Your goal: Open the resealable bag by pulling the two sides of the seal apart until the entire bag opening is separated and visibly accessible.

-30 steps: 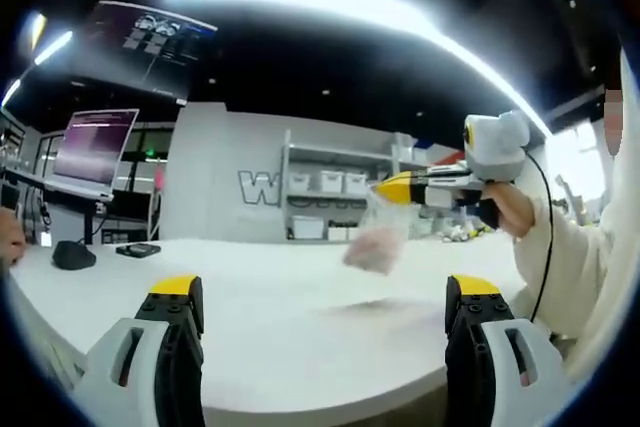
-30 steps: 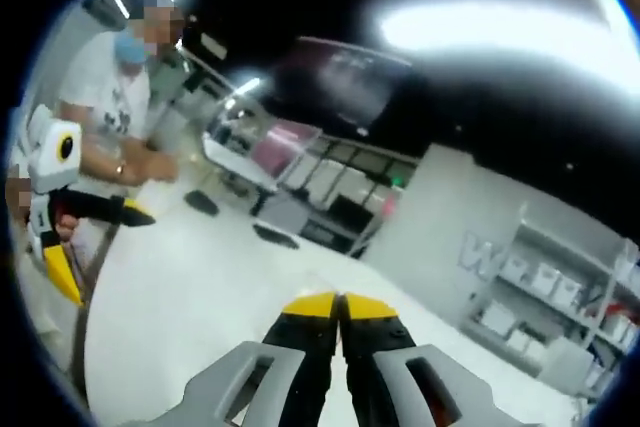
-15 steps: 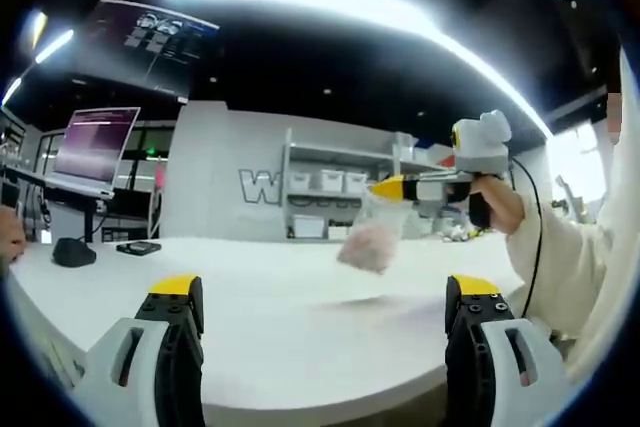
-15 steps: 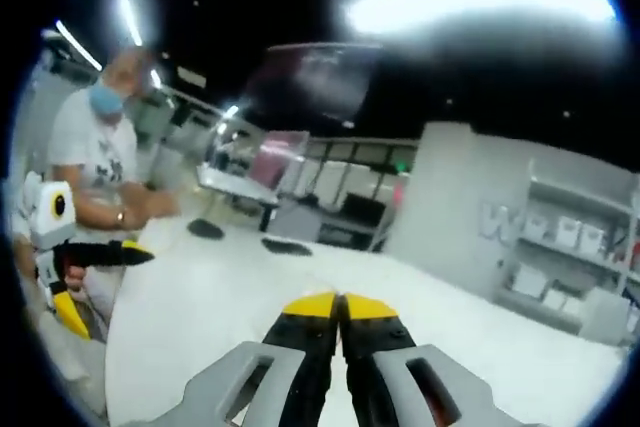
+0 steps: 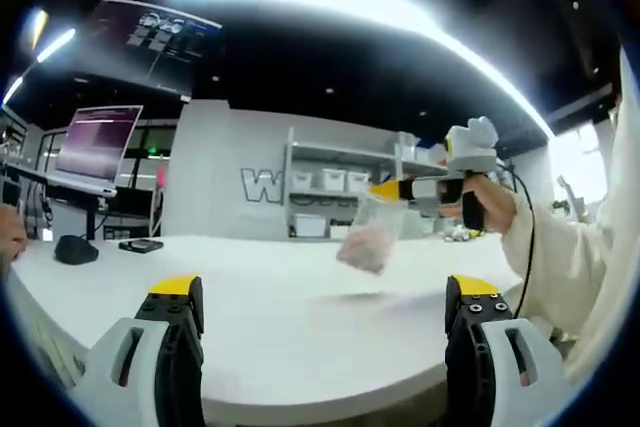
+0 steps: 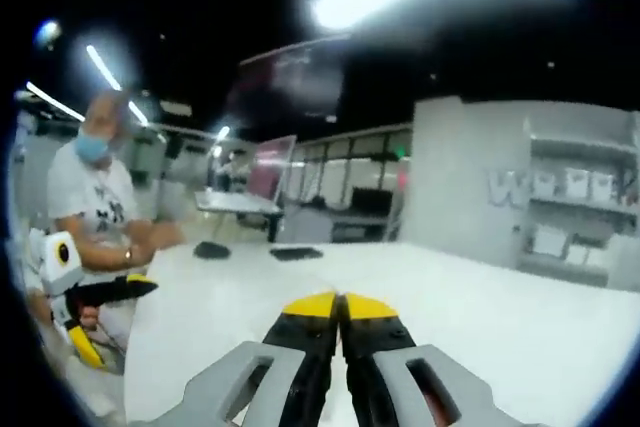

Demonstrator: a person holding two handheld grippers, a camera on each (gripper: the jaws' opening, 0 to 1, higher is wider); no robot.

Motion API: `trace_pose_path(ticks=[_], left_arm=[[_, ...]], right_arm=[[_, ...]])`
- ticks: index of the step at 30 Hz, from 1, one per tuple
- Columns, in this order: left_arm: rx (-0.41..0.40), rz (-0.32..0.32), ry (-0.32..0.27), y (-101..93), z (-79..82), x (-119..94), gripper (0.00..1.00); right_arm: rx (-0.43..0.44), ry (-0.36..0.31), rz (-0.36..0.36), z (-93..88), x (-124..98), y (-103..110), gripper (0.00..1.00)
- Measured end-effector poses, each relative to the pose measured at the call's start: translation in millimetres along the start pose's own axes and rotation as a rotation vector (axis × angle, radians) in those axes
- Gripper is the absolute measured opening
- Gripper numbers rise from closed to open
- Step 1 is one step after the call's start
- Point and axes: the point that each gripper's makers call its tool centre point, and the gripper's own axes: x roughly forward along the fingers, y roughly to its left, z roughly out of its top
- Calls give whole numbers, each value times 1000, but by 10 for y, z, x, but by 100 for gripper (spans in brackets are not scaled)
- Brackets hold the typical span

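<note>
In the left gripper view, a clear resealable bag (image 5: 368,239) with pinkish contents hangs above the white table (image 5: 300,297). My right gripper (image 5: 386,189) comes in from the right, held by a hand in a white sleeve, and pinches the bag's top edge. My left gripper (image 5: 325,289) stands wide open low in front, well short of the bag, with nothing between its jaws. In the right gripper view, the right gripper (image 6: 340,305) has its yellow tips pressed together; the bag is hidden there. The left gripper (image 6: 105,315) shows at the left edge, jaws spread.
A black mouse (image 5: 75,250) and a flat dark device (image 5: 142,245) lie at the table's far left. A monitor (image 5: 95,145) stands behind them, and shelves with white bins (image 5: 330,202) line the back wall. A seated person (image 6: 95,217) is at the table's left end.
My right gripper has carried the bag slightly left and farther from the left gripper. The right gripper view has rolled level. The left gripper stayed open and still.
</note>
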Motion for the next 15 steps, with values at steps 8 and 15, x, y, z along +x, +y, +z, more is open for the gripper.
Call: trace_pose_path(ticks=[8,15], left_arm=[[-1,3,0,10,-1,-8,99],[0,4,-3,16,5,-11,99]], right_arm=[[22,12,2,-14,50,-53,0],[24,28,-6,-35,115,-133,0]])
